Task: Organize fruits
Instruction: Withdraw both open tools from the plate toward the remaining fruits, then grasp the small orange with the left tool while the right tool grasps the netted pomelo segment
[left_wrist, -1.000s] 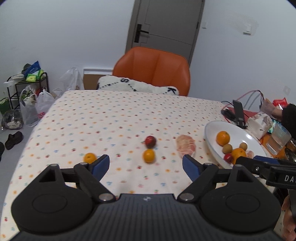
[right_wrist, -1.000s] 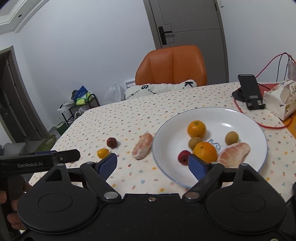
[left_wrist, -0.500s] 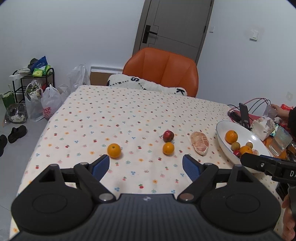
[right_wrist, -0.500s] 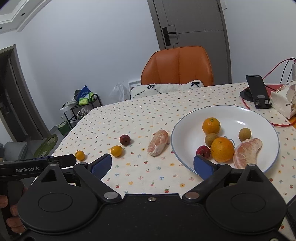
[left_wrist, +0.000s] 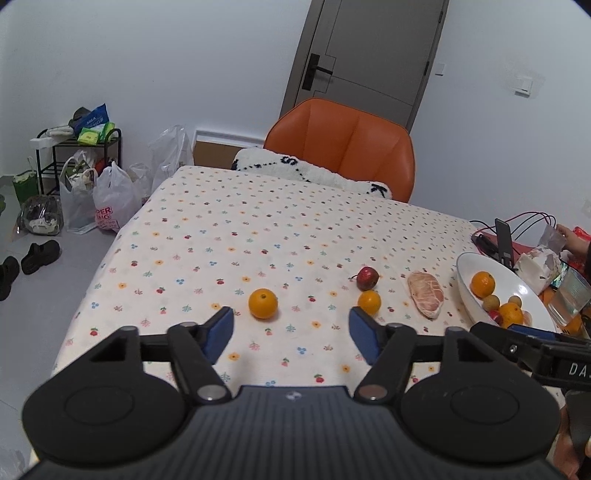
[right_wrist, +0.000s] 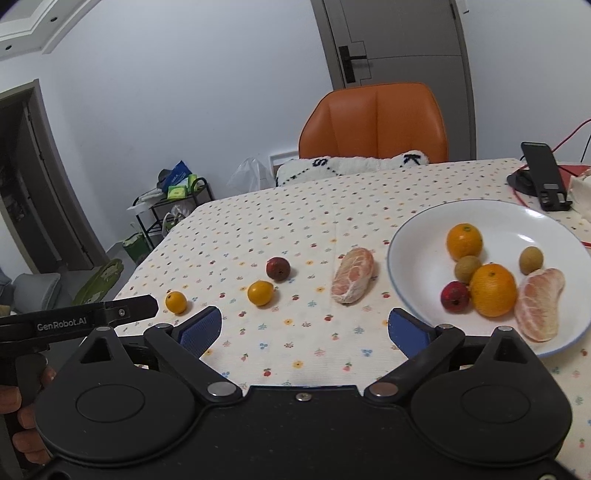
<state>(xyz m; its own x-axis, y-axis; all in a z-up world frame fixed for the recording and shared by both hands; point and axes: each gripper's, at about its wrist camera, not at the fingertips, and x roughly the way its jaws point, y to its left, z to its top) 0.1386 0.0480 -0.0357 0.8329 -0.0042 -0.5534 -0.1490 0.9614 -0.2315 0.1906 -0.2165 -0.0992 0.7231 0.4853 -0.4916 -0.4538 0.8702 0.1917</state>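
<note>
On the flowered tablecloth lie a small orange, a yellow-orange fruit, a dark red fruit and a peeled pomelo segment. The white plate holds two oranges, a red fruit, two brown longans and another pomelo segment. My left gripper is open, just short of the small orange. My right gripper is open above bare cloth, left of the plate.
An orange chair with a white cushion stands at the far table edge. A phone on a stand, red cables and a white bag sit right of the plate. Bags, a rack and shoes are on the floor at left.
Both grippers have drawn back and swung left. The small orange now sits between my left gripper's fingertips in view, and the plate has slid right in the right wrist view.
</note>
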